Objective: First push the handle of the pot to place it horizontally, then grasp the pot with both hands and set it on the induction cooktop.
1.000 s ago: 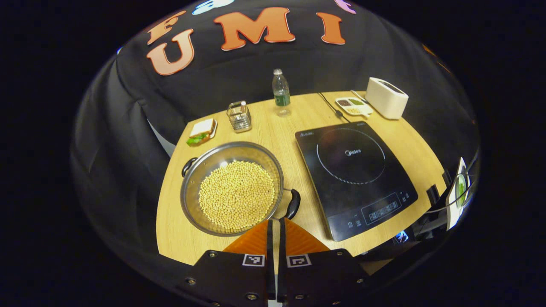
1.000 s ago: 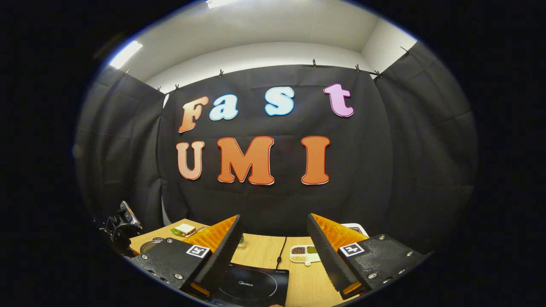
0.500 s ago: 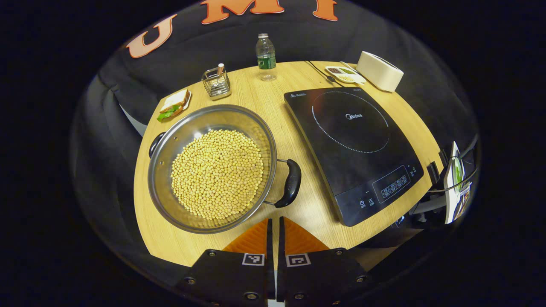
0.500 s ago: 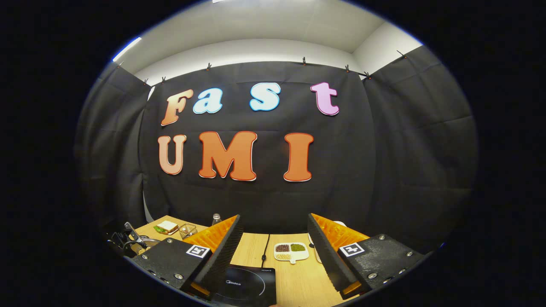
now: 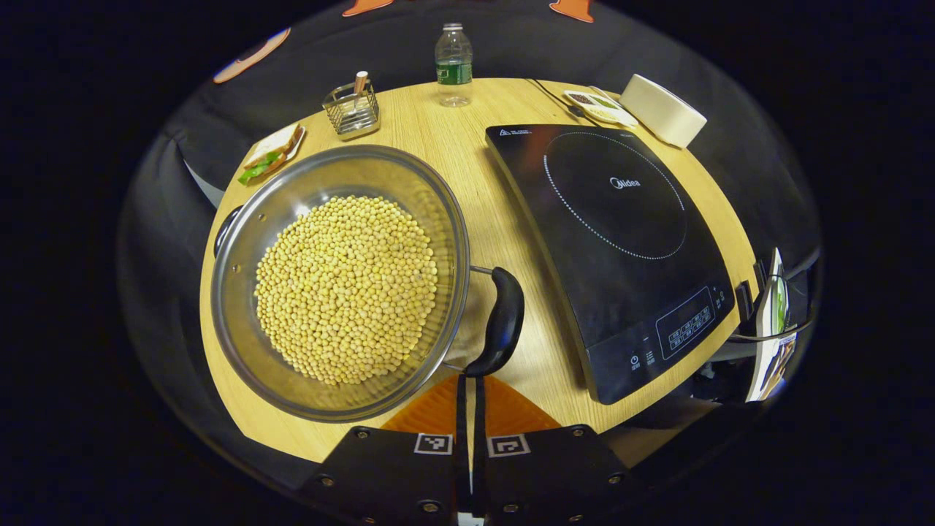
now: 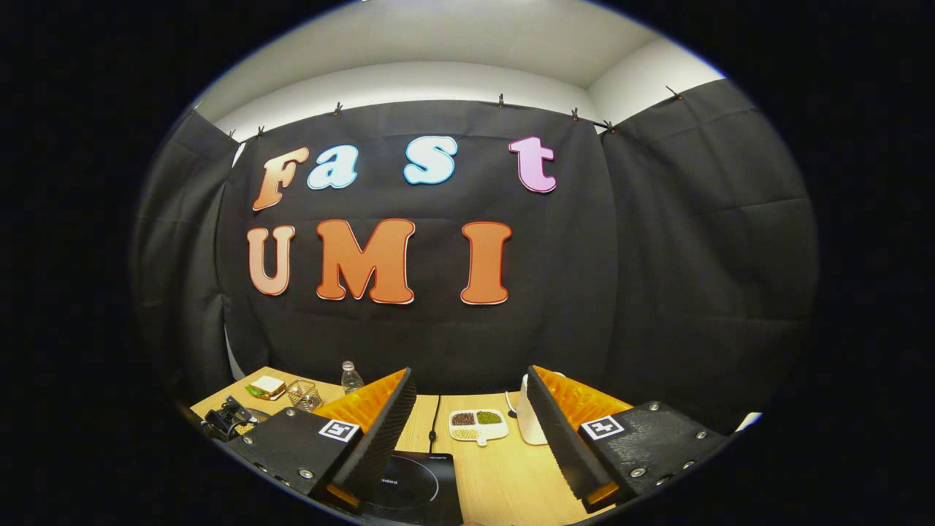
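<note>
Pot [image 5: 343, 281]: steel, full of soybeans [image 5: 347, 285], on the wooden table [image 5: 475, 183] just left of the induction cooktop [image 5: 621, 241].
Handling: likely heavy, rigid, slick-walled; beans could spill if tilted.
Hold points: near black handle [image 5: 500, 321] and far handle [image 5: 223, 219].
Left gripper [image 5: 471, 387]: jaws clenched, empty, tips just at the near handle.
Right gripper [image 6: 467, 416]: jaws released, raised, well apart from the pot.

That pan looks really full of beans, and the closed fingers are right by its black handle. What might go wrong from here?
The pot is heaped with soybeans, so a hard shove on the handle by the shut left gripper could spill some. The pot also sits near the table's front edge and could slide toward it. The induction cooktop lies close beside the handle, which might bump it.
</note>
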A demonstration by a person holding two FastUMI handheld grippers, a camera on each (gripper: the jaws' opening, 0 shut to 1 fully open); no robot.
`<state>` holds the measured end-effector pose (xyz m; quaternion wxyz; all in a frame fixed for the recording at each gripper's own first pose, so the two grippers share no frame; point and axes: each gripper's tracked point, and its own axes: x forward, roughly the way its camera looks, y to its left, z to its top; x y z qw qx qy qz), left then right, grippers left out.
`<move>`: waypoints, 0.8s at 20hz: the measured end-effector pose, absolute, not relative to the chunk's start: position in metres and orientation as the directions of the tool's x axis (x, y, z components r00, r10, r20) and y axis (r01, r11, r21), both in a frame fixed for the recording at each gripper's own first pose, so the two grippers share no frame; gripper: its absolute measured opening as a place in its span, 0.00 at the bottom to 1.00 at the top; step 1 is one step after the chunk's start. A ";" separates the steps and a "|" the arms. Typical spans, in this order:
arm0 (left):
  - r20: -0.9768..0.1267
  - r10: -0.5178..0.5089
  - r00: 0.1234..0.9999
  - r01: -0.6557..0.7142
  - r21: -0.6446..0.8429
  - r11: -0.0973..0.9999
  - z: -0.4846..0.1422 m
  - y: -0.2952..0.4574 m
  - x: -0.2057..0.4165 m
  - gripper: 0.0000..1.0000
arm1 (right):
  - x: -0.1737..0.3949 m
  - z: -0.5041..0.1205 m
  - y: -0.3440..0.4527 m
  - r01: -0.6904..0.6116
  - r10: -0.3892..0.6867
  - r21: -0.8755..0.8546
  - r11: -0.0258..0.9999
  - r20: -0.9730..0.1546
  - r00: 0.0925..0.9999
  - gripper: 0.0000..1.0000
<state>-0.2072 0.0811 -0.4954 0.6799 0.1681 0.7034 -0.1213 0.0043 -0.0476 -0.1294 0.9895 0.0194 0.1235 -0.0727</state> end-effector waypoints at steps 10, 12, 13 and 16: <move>-0.998 0.048 -0.032 0.421 0.030 0.907 -0.518 0.067 -0.192 0.02 | -0.010 -0.136 -0.049 0.198 -0.197 -0.026 0.980 -0.279 0.940 0.95; -0.999 0.044 -0.023 0.435 0.030 0.900 -0.522 0.063 -0.186 0.02 | -0.013 -0.137 -0.050 0.206 -0.207 -0.034 0.978 -0.285 0.936 0.95; -0.999 0.042 -0.021 0.442 0.028 0.897 -0.523 0.061 -0.184 0.05 | -0.015 -0.139 -0.050 0.210 -0.211 -0.037 0.977 -0.289 0.934 0.95; -0.999 0.036 -0.016 0.458 0.025 0.889 -0.527 0.057 -0.176 0.02 | -0.020 -0.138 -0.050 0.226 -0.230 -0.048 0.973 -0.294 0.928 0.95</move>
